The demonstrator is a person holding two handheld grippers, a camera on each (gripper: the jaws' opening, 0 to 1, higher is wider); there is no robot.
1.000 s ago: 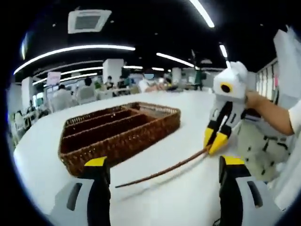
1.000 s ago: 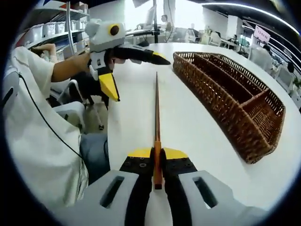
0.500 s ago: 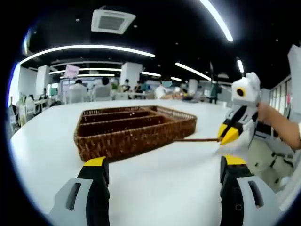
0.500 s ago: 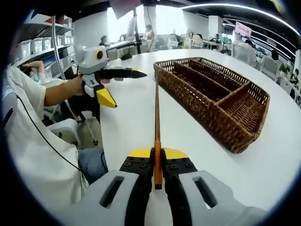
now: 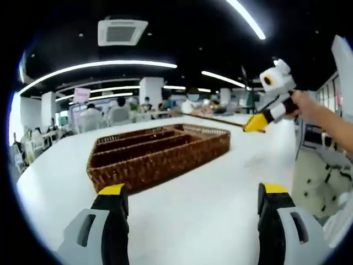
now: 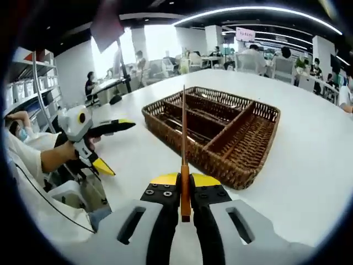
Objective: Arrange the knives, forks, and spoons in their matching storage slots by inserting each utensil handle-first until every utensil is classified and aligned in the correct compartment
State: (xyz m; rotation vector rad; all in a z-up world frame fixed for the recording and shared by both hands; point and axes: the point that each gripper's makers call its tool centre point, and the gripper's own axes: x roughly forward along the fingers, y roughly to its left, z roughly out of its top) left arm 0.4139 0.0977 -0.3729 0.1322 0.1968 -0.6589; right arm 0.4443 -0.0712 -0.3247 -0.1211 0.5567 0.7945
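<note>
Looking along my right hand-held gripper (image 6: 182, 190), I see its two jaws pressed tight on a thin brown stick (image 6: 183, 144). The stick may be a utensil, but I cannot tell which kind. It points straight up toward 12 o'clock in the right gripper view, and its far end sits over the near edge of the basket (image 6: 251, 163). I cannot tell if the tip touches the basket or hangs above it.

The basket is brown and woven. It rests on the white surface (image 6: 309, 165). It has long slots side by side and one short slot across its end. I cannot make out what lies in the slots.

My left hand-held gripper (image 5: 189, 207) has its jaws wide apart, with nothing between them. They rise at 7 and 5 o'clock in the left gripper view, above the surface (image 5: 193, 221). The basket (image 5: 160, 165) lies ahead of them, toward 11 o'clock.

At 2 o'clock in that view, the right hand-held gripper (image 5: 255, 122) is up in the air, held by a hand (image 5: 302, 103). The stick (image 5: 212, 118) runs from it toward 9 o'clock, over the far corner of the basket.

In the right gripper view, the left hand-held gripper (image 6: 113, 146) shows at 9 o'clock, open, well apart from the basket.
</note>
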